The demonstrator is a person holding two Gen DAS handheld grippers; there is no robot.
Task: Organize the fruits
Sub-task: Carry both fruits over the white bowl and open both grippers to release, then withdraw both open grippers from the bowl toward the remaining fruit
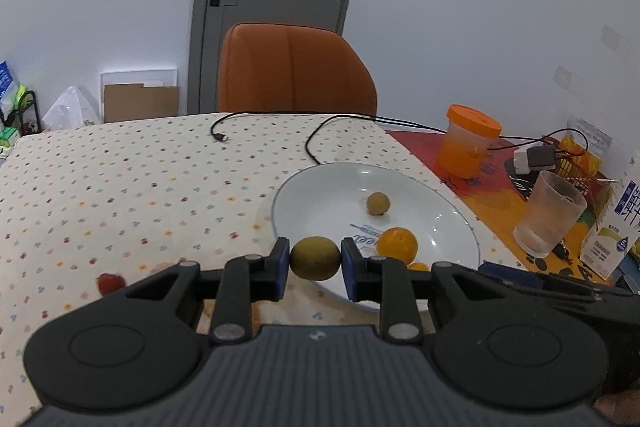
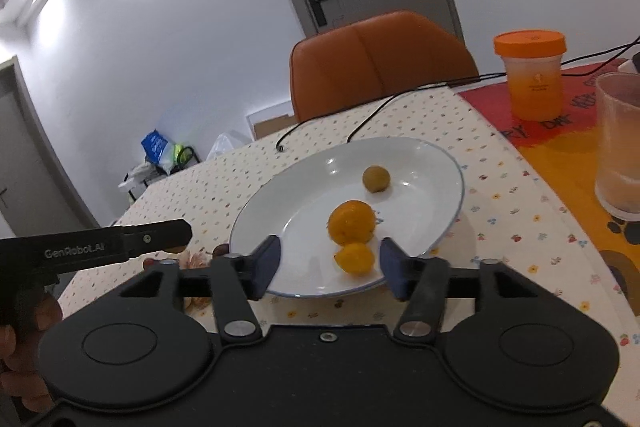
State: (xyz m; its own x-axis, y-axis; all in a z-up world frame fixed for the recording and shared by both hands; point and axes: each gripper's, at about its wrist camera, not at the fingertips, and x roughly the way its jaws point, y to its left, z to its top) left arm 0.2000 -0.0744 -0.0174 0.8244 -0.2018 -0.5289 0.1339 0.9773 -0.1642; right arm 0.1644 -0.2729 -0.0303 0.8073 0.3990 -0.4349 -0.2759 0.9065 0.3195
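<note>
Fruits: a green-brown fruit (image 1: 315, 258) is clamped between the left gripper's (image 1: 314, 267) pads at the white plate's (image 1: 320, 187) near rim. On the plate lie another green-brown fruit (image 2: 376, 179) and two oranges (image 2: 352, 227), the smaller (image 2: 355, 257) apparently untouched between the right gripper's (image 2: 330, 269) parted fingers.

Left gripper (image 1: 315, 259) tilted downward, blue pads clamped on a green-brown fruit (image 1: 315, 258), right gripper (image 2: 330, 267) tilted downward, jaws apart, gripping nothing
</note>
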